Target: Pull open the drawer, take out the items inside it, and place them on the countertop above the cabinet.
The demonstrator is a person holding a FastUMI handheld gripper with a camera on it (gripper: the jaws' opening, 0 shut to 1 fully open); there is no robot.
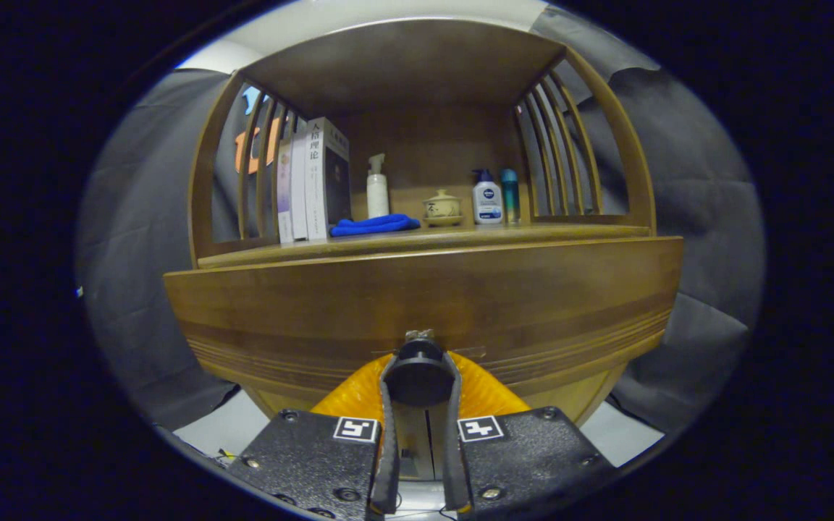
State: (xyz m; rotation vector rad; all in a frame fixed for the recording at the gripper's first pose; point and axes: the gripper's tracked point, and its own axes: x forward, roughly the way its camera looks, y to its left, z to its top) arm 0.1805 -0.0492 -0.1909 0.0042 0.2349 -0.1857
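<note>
Gripper view: gripper [418,376] fingers clamp the drawer [424,304] knob [418,373]; books [313,181] and bottles [487,196] on the countertop [576,231]

Staged home corner in cloth-walled booth: brown wooden cabinet [424,304], upright books [313,181], white pump bottles [377,189], lidded ceramic teacup [442,207].

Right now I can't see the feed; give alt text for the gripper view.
The gripper is shut on the dark round drawer knob of a wooden cabinet. On its countertop stand books, a blue cloth, bottles and a lidded cup.
</note>
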